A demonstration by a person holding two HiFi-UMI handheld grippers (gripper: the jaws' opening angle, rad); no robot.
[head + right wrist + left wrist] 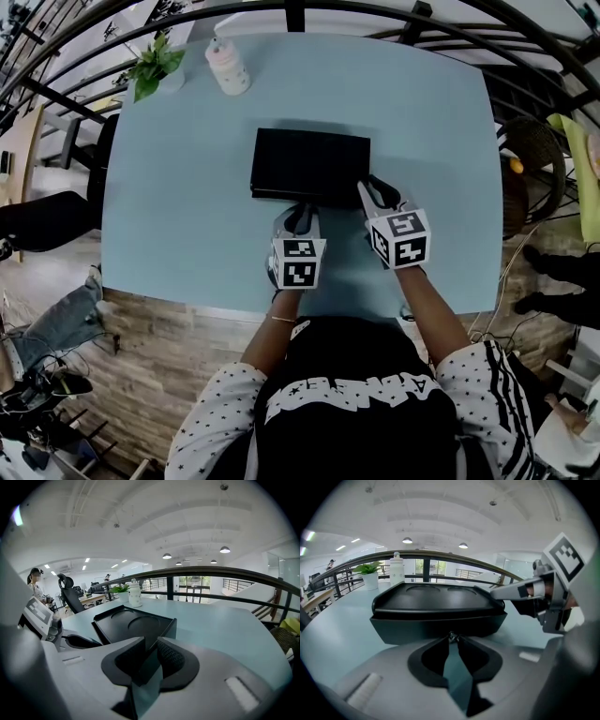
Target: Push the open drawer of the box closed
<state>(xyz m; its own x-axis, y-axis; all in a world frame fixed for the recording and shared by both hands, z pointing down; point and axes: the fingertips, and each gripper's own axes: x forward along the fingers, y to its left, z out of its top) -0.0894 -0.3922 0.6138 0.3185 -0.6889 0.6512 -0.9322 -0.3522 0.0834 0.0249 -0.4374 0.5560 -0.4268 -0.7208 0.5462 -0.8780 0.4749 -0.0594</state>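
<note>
One black box [309, 164] lies on the pale blue table [178, 244], directly ahead of both grippers, its long near face turned toward them. Its top carries two shallow round recesses. The drawer shows as a dark band under the top's lip, and it looks about flush. I cannot tell whether a slit remains. The left gripper [302, 214] has its jaws pinched together with the tips meeting. It holds nothing, and its tips are just before the middle of that near face. The right gripper [372, 193] has its jaws a narrow gap apart and empty. Its pale finger lies against the box's near right corner. Well beyond the box, ahead and left of the left gripper, stand one white bottle [228, 66] and one potted plant [155, 66].
</note>
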